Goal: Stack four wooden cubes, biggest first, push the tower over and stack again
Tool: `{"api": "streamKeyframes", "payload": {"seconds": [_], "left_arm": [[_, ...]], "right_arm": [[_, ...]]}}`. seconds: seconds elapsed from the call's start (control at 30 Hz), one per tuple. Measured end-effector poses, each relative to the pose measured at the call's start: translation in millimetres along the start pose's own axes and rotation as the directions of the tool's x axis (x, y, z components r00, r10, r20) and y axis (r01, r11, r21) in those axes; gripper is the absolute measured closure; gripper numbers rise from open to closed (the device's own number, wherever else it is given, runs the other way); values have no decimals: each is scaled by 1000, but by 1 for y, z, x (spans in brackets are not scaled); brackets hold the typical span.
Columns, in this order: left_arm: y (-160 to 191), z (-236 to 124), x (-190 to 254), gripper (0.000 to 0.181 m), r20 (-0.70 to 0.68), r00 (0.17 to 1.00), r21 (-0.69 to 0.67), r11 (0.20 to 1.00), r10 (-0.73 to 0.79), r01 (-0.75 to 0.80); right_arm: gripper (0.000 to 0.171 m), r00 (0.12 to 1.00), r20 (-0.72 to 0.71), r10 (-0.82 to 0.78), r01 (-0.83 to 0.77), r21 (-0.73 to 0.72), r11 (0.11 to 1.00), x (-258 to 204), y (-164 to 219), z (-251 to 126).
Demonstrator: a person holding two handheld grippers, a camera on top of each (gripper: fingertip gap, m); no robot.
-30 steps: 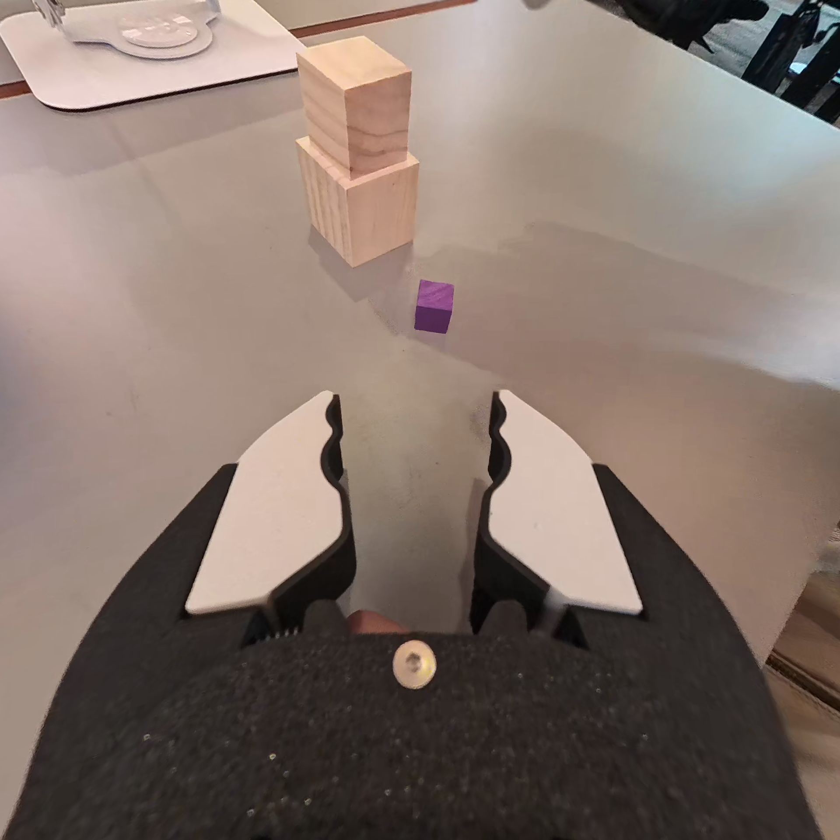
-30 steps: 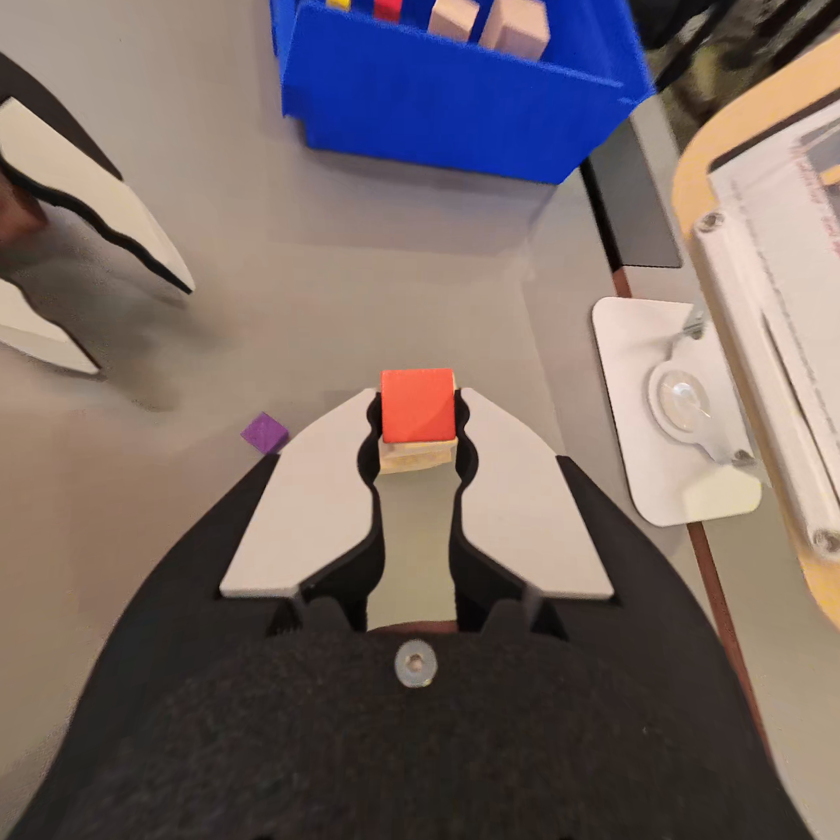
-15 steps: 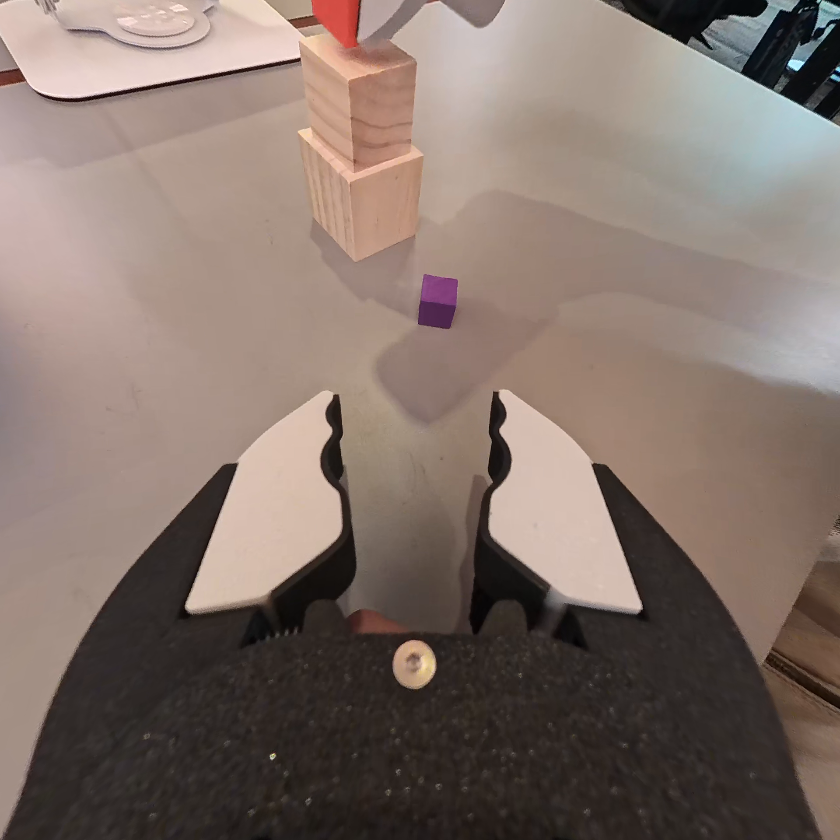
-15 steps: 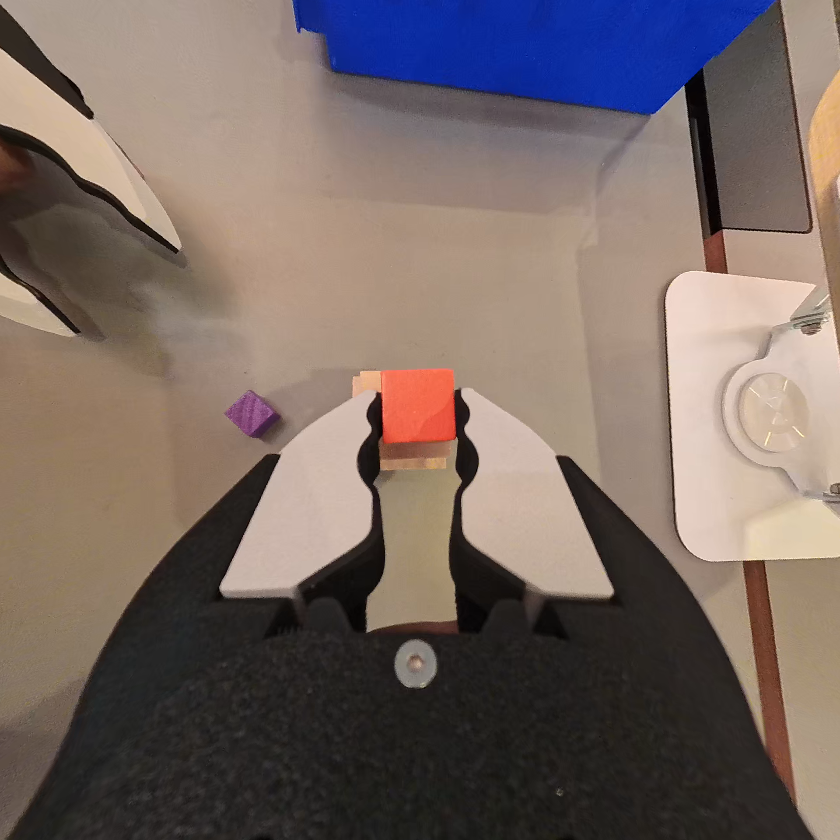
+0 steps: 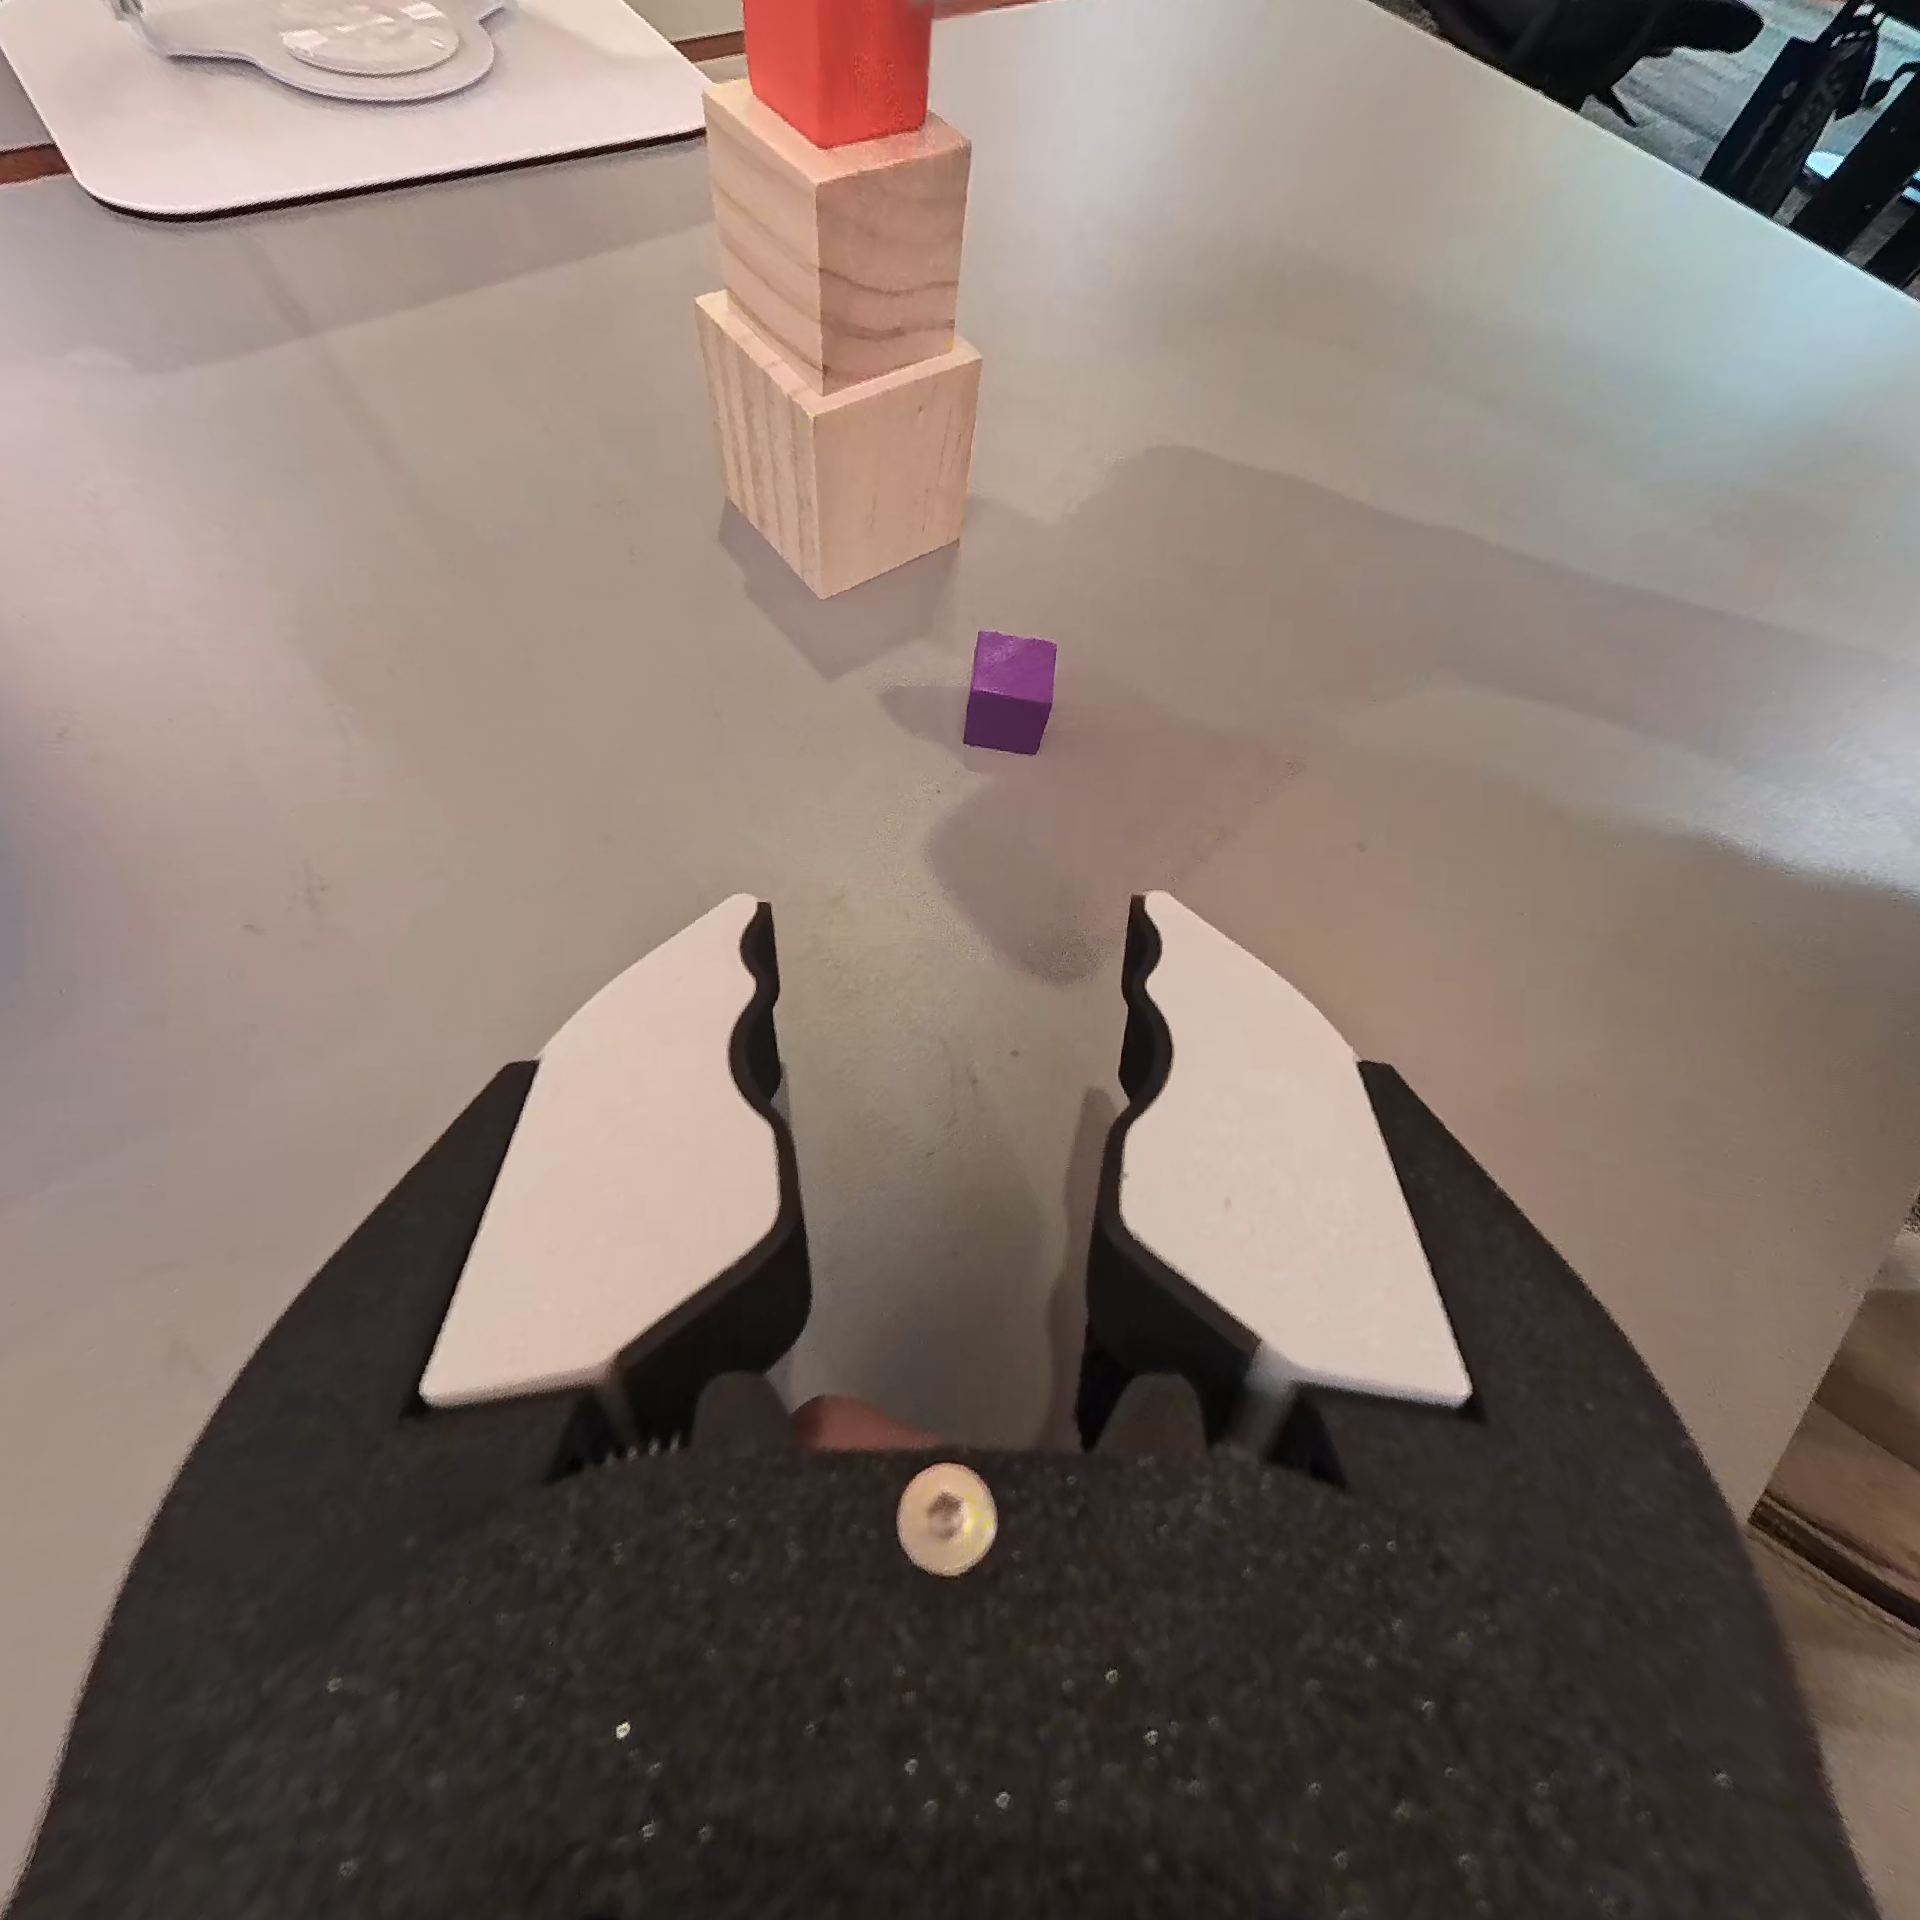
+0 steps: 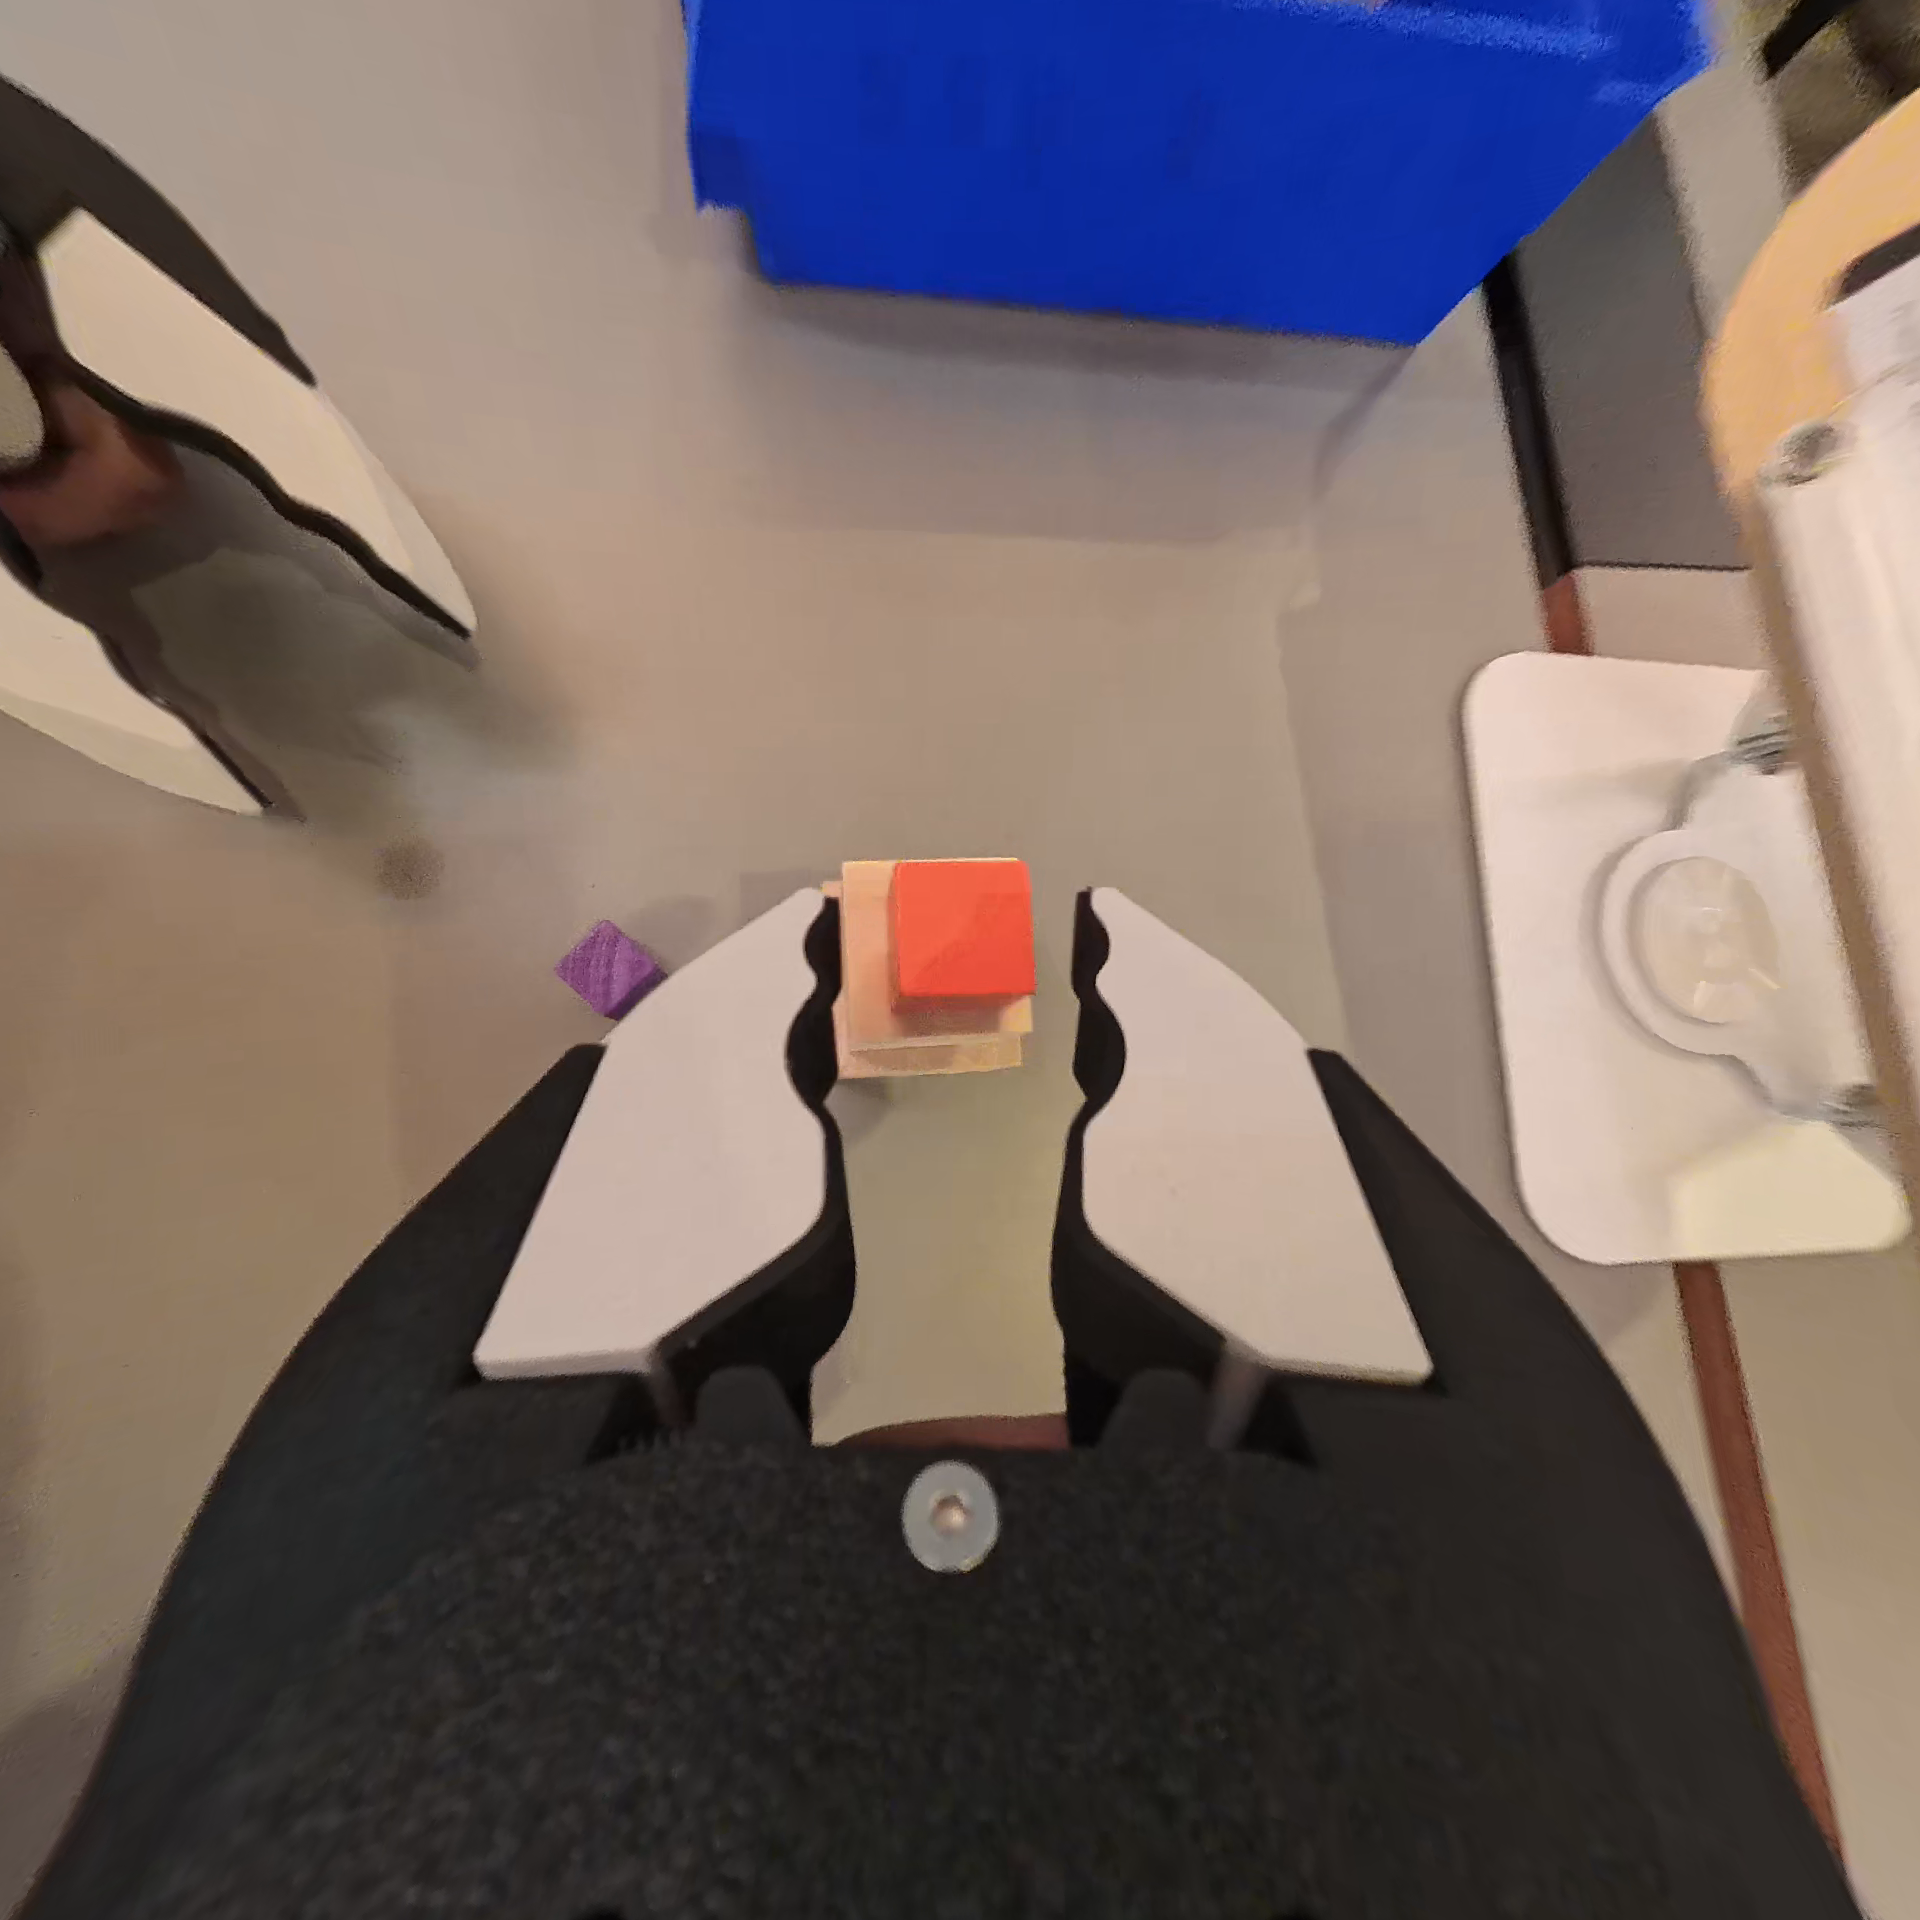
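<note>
- The largest pale wooden cube stands on the grey table as the base of a tower.
- A slightly smaller pale wooden cube sits on top of it, turned a little so that its edges do not line up with the base.
- A red painted wooden cube rests on the second cube; its top is cut off by the upper edge of the left wrist view.
- From above, in the right wrist view, the red cube lies toward the right side of the pale cube under it, not centred.
- The right gripper hangs straight above the tower, its jaws spread apart with a gap on each side of the red cube, gripping nothing.
- A small purple wooden cube lies on the table just beside the base of the tower, apart from it; in the right wrist view it shows to the left of the tower.
- The left gripper is held low over the table, well short of the purple cube, its jaws wide apart and empty.
- A blue plastic bin stands on the table beyond the tower in the right wrist view.
- A white flat plate with a clear round fitting lies near the table's edge, to the right of the tower in that view.
</note>
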State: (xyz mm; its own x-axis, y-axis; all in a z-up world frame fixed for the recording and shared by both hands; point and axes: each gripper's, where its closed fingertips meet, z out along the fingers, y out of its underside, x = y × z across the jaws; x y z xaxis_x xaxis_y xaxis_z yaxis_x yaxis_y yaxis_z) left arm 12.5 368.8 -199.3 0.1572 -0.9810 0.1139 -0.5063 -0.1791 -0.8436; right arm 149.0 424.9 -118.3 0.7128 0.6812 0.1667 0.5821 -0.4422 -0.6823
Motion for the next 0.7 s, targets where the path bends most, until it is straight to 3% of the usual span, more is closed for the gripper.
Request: {"api": "streamKeyframes", "payload": {"seconds": [0.17,0.3,0.47,0.7], "left_arm": [[-1,-3,-1,118,6,1000,3,1000,2,-2],[-5,-7,-1,118,13,1000,11,1000,4,-4],[-2,-6,-2,117,35,999,-3,1000,7,-7],[5,-2,1,117,47,999,-39,999,7,-5]], "right_arm": [[131,963,-240,121,-57,260,964,-14,-10,-63],[133,854,-360,376,-199,442,875,-61,34,-72],[116,679,-433,593,-380,483,788,-110,86,-48],[110,640,-452,621,-417,474,776,-118,96,-47]]}}
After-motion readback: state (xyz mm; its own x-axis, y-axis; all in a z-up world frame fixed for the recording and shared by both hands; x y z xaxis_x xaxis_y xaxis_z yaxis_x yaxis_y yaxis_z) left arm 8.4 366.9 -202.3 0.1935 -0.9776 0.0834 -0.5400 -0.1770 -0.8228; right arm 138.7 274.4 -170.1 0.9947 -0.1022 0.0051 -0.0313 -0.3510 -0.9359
